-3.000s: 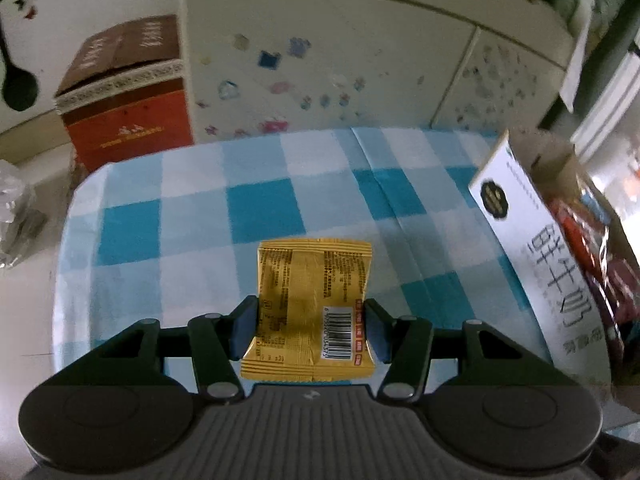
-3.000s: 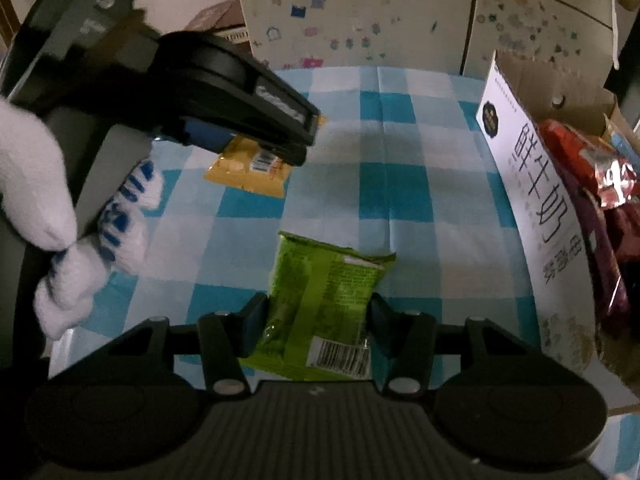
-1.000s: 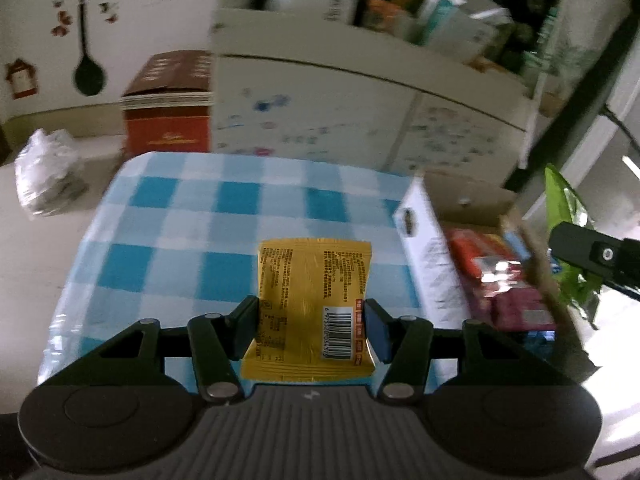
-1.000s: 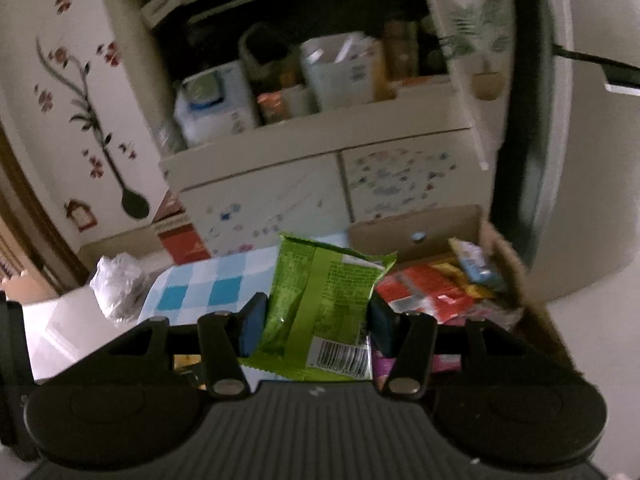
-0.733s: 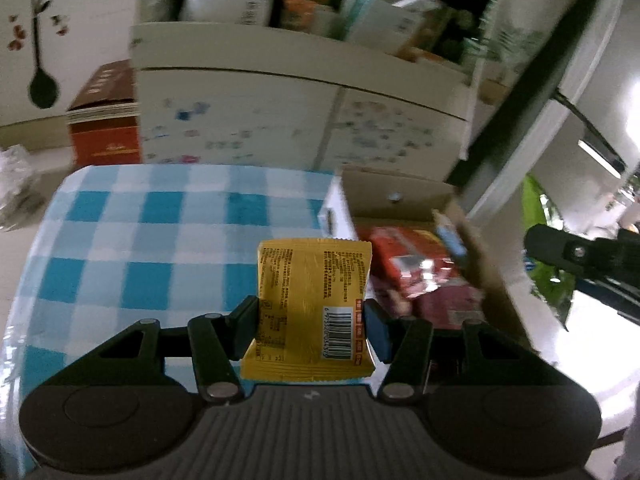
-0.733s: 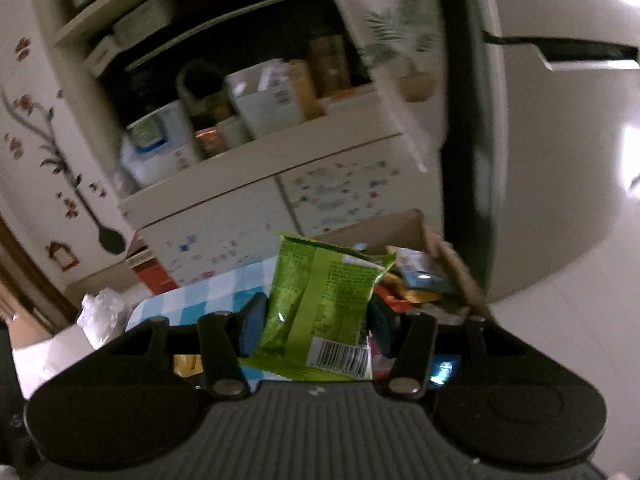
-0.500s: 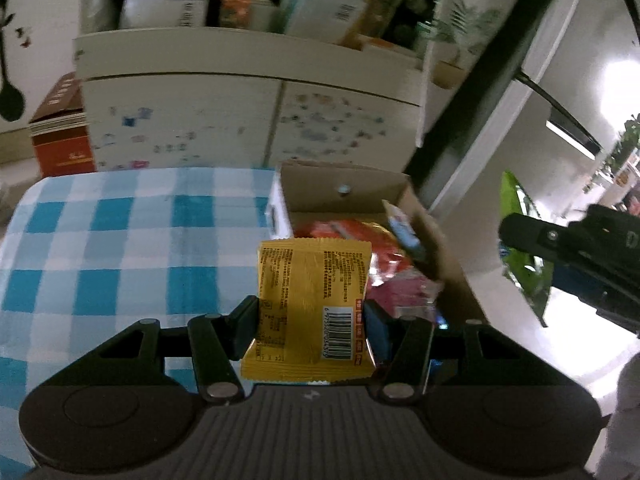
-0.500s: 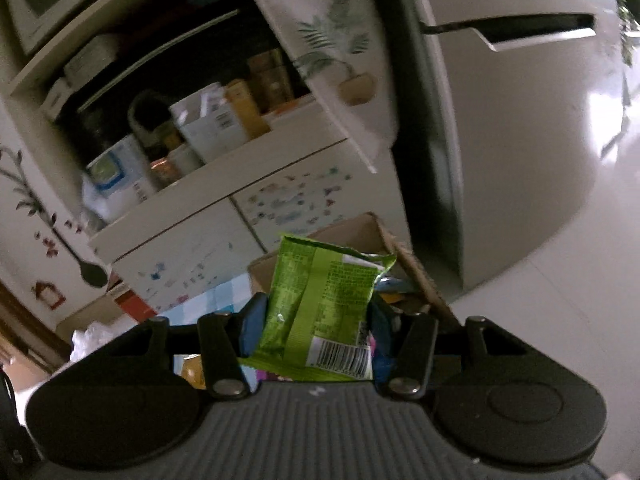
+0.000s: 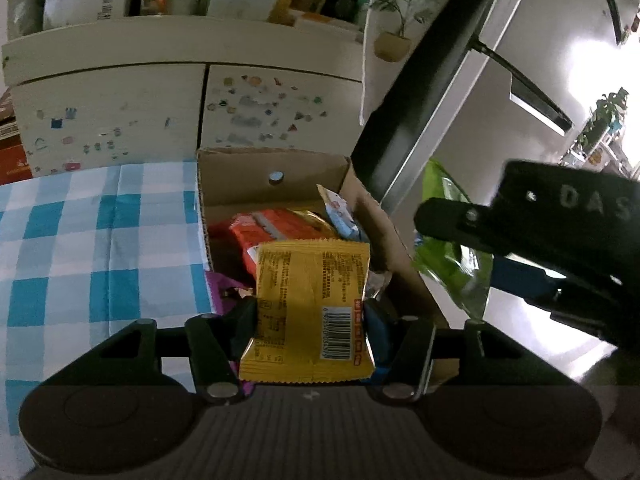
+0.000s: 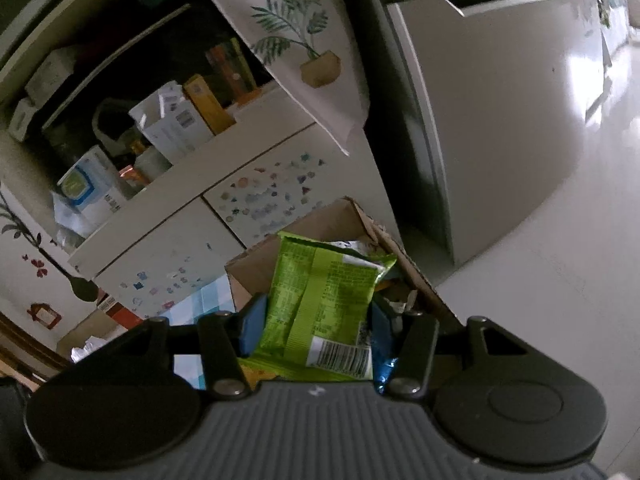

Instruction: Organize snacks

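My left gripper (image 9: 310, 308) has a yellow snack packet (image 9: 312, 276) between its pads; its jaws are opening and the pads still touch the packet's sides. It hangs over the near end of an open cardboard box (image 9: 240, 184) that holds red, purple and blue snack packs. My right gripper (image 10: 318, 316) has a green snack packet (image 10: 320, 292) between its pads, its jaws opening too, above the box (image 10: 332, 220). In the left wrist view the right gripper (image 9: 520, 248) reaches in from the right with the green packet (image 9: 448, 208) beside the box's right wall.
The box stands at the right edge of a table with a blue checked cloth (image 9: 100, 240). Behind it is a white cabinet with stickers (image 9: 120, 100) and a shelf of cartons above. A grey fridge (image 10: 500, 120) and a shiny floor lie to the right.
Both views swung right from the checked table to the box. The yellow packet now hangs over the box's contents. The right gripper with the green packet came closer to the box's right side.
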A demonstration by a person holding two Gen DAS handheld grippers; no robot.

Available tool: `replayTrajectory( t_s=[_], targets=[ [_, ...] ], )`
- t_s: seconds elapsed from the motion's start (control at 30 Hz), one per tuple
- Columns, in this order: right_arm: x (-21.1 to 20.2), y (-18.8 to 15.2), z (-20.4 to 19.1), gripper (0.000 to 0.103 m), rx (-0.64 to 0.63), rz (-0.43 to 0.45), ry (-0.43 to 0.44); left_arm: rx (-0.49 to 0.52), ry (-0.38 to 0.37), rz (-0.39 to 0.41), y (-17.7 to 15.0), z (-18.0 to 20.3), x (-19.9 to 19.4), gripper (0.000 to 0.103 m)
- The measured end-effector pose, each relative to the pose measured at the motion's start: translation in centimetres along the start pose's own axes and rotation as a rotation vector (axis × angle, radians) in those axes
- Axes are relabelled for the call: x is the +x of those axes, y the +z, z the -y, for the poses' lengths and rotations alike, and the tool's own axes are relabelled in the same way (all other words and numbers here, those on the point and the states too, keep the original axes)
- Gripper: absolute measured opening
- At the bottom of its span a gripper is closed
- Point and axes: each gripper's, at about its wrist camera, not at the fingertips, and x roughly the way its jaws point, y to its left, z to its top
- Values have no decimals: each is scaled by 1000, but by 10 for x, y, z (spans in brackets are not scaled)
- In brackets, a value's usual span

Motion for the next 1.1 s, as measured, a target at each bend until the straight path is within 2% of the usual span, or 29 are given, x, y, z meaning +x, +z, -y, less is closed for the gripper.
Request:
replayTrajectory(
  t_s=[0.07, 0.1, 0.17, 0.23, 0.37, 0.53, 0.67, 0.87, 1.0, 1.1],
  targets=[
    [3, 1, 3, 58, 23, -3, -7, 6, 5, 9, -1, 2, 0, 77],
    [5, 2, 6, 61, 42, -5, -8, 8, 6, 16, -1, 3, -2, 84],
    [4, 3, 11, 67, 86, 0, 11, 20, 25, 26, -1, 5, -4, 93],
    [1, 3, 14, 74, 108, 10, 26, 50, 41, 38, -1, 8, -8, 94],
    [0, 4, 14, 76, 102, 15, 15, 100, 86, 45, -2, 13, -13, 101],
    [0, 2, 12, 82, 73, 5, -24, 143, 132, 14, -5, 15, -17, 102],
    [-2, -1, 10, 82, 38, 7, -58, 171, 167, -5, -9, 12, -21, 102],
    [-5, -10, 8, 84, 1, 2, -123, 151, 201, -28, -12, 1, -32, 103],
    [-9, -18, 0, 87, -78, 14, -188, 137, 232, -42, -14, -9, -38, 103],
    [-12, -24, 1, 87, -72, 15, -197, 122, 246, -45, -16, -17, -42, 103]
  ],
)
